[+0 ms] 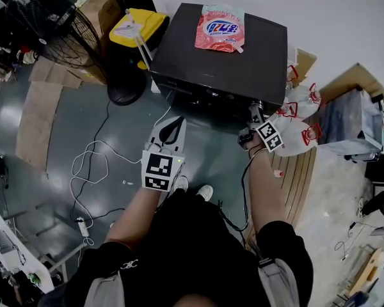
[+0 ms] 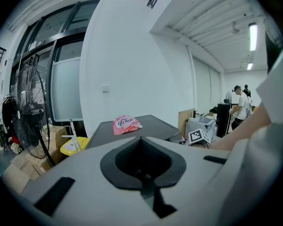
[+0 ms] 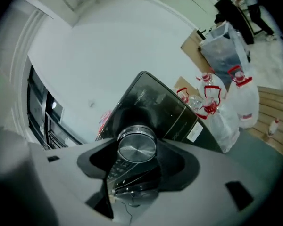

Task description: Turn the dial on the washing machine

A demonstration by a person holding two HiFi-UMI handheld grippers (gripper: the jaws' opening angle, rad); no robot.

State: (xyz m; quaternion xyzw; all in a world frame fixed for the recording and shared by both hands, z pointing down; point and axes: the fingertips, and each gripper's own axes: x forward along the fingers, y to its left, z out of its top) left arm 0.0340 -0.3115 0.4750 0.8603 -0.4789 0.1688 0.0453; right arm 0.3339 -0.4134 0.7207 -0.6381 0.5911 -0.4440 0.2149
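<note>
Nearest: holding left tool [image 1: 173,125] shut, empty, parked back from the machine, judged unneeded. Further out: clamping right tool [image 1: 256,115] around silver dial [image 3: 137,146] on washing machine [image 1: 256,56] front, right end, likely for twisting. Short axis roughly horizontal, face pointing straight out at tool.

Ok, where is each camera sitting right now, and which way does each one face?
Head view: on the person's head, looking steeply down at the washing machine; the person's forearms, left gripper and right gripper show.
Left gripper view: on the left gripper, facing over its shut fingers toward the machine's top and the wall; the right forearm shows.
Right gripper view: on the right gripper, facing the machine's front, fingers closed around the dial.
Shared: head and left gripper views both show the pink pouch on the machine.
</note>
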